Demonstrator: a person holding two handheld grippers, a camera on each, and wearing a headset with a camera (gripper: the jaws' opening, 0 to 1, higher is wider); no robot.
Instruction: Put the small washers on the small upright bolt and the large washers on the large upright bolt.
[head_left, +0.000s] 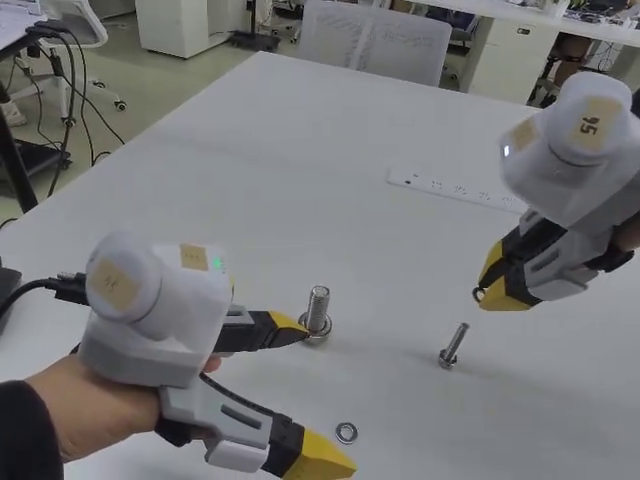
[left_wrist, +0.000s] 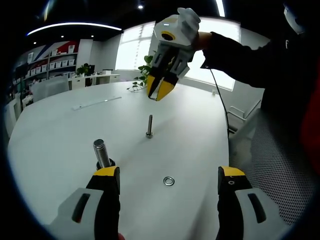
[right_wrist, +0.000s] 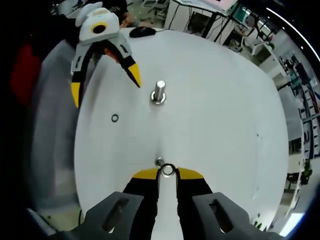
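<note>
Two bolts stood upright on the desk, toward its near edge: the large bolt on the left and the small bolt to its right, well apart. Two washers showed. One washer lay flat close to the near edge, in front of the large bolt. The other, a small ring, was pinched between the nearly closed tips of the right gripper, which hung in the air above the small bolt, clear of it. The left gripper, held in a hand, was spread wide, one tip just beside the large bolt, the loose washer near the other. One power strip lay farther back, toward the right edge.
</note>
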